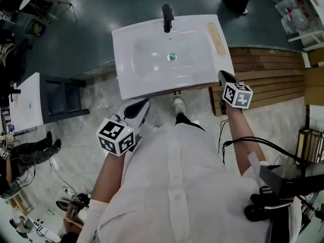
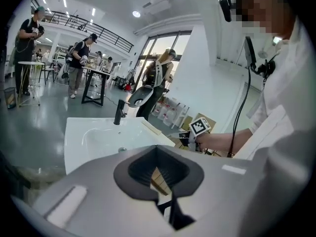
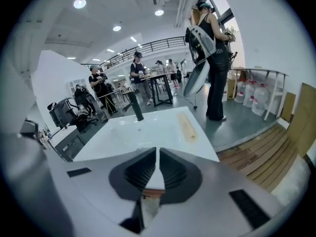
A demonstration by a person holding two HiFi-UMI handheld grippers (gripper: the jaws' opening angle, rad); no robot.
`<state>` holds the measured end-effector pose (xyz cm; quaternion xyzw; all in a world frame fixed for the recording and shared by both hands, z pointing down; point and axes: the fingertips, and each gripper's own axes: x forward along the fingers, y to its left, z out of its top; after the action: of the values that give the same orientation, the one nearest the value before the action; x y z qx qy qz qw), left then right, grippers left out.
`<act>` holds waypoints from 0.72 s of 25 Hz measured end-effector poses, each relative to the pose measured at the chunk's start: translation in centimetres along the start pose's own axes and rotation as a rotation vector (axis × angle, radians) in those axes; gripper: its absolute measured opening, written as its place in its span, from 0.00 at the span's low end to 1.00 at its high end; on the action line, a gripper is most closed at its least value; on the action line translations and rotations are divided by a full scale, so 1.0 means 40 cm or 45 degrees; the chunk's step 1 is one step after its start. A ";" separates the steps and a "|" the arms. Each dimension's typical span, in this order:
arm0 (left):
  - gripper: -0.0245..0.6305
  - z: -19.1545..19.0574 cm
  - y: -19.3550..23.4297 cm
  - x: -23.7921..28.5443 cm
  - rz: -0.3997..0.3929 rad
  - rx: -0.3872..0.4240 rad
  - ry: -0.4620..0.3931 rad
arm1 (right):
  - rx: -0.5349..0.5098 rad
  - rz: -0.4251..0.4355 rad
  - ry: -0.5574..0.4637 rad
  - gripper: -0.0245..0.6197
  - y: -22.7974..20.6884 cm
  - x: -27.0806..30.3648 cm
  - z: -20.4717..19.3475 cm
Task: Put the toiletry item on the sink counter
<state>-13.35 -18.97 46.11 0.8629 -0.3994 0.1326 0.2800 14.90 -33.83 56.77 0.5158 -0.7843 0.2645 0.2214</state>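
Note:
A white sink [image 1: 126, 39] with a black faucet [image 1: 167, 17] stands in front of me. A long beige toiletry item [image 1: 216, 38] lies flat on the sink's right-hand counter, and it also shows in the right gripper view [image 3: 188, 126] and the left gripper view [image 2: 149, 127]. My left gripper [image 1: 144, 104] hovers just off the sink's near edge at the left, with its jaws together and nothing between them [image 2: 157, 149]. My right gripper [image 1: 224, 75] is by the sink's near right corner, short of the item. Its jaws [image 3: 158, 152] stand almost together and hold nothing.
Wooden planks [image 1: 273, 75] cover the floor right of the sink. A second white basin [image 1: 25, 103] and a dark stand [image 1: 63, 97] are at the left. People stand round tables beyond the sink [image 2: 79, 68]. Cables hang from my right arm [image 1: 253, 143].

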 end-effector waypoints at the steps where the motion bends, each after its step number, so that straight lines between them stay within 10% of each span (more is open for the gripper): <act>1: 0.05 -0.014 0.000 -0.020 -0.004 0.000 -0.002 | -0.006 0.020 0.011 0.07 0.035 -0.017 -0.018; 18: 0.05 -0.231 -0.071 -0.234 -0.131 0.028 0.033 | -0.124 0.352 0.118 0.05 0.563 -0.299 -0.291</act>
<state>-17.27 -6.29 48.26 0.8836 -0.3492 0.1336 0.2819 -0.66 -10.67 54.02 0.3787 -0.8486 0.2777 0.2435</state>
